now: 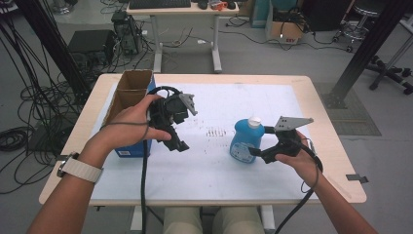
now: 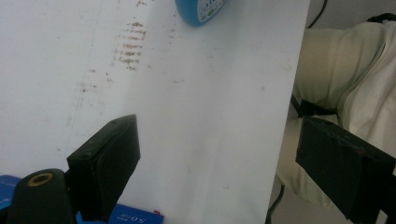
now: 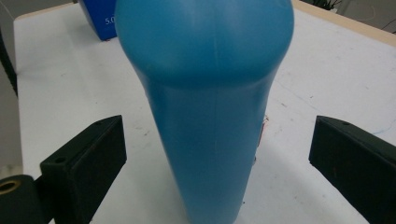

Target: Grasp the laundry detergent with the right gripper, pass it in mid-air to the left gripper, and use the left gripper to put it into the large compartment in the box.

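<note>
— Where are we, starting from the left?
— Our left gripper point(image 1: 171, 130) hovers by the blue box point(image 1: 132, 149), jaws apart, holding nothing. Our right gripper point(image 1: 259, 144) has its jaws spread either side of the blue bottle point(image 1: 246, 141), not yet closed.
— So the grasp is still ahead?
— We think so. The bottle stands upright on the white mat point(image 1: 204, 170), right of centre: smooth blue plastic, white cap.
</note>
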Motion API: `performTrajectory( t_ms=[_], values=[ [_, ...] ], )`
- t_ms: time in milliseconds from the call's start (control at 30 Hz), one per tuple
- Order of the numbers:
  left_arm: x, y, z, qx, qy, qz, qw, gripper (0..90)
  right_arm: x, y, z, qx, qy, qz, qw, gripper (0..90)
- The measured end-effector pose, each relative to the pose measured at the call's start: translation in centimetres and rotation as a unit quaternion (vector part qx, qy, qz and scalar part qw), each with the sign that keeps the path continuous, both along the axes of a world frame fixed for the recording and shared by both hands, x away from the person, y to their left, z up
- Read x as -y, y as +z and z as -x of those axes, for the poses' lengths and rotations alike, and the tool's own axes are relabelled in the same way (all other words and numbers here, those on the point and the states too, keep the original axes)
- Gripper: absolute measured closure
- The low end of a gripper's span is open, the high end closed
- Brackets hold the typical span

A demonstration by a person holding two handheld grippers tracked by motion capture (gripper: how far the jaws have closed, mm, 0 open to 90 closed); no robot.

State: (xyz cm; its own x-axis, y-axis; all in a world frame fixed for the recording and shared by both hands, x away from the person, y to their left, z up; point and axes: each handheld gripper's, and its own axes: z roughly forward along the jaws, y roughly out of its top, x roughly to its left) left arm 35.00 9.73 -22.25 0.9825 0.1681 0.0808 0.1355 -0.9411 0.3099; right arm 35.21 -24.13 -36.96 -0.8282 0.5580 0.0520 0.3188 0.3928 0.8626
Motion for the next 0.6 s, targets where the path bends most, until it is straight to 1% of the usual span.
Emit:
performTrajectory(
  t_ms=[233, 267, 400, 467, 600],
  values=[
    [-0.1, 0.0, 0.0, 0.000, 0.002, -0.002, 1.0000, 13.9, -0.4, -0.7, -0.1, 0.003, 0.000, -0.011, 0.9999, 3.9],
    [-0.1, 0.0, 0.0, 0.001, 0.001, -0.001, 1.0000, 13.9, -0.4, -0.8, -0.1, 0.004, -0.002, -0.016, 0.9999, 3.9],
    [-0.1, -0.1, 0.0, -0.001, 0.003, -0.002, 1.0000, 14.0, -0.5, -1.0, -0.2, 0.005, -0.006, -0.016, 0.9998, 4.0],
    [-0.1, -0.1, 0.0, 0.000, 0.002, -0.001, 1.0000, 14.0, -0.6, -1.0, -0.2, 0.007, -0.008, -0.021, 0.9997, 4.5],
    [0.0, -0.1, 0.0, -0.001, 0.002, -0.002, 1.0000, 14.0, -0.7, -1.4, -0.3, 0.005, -0.005, -0.025, 0.9997, 5.2]
  ],
)
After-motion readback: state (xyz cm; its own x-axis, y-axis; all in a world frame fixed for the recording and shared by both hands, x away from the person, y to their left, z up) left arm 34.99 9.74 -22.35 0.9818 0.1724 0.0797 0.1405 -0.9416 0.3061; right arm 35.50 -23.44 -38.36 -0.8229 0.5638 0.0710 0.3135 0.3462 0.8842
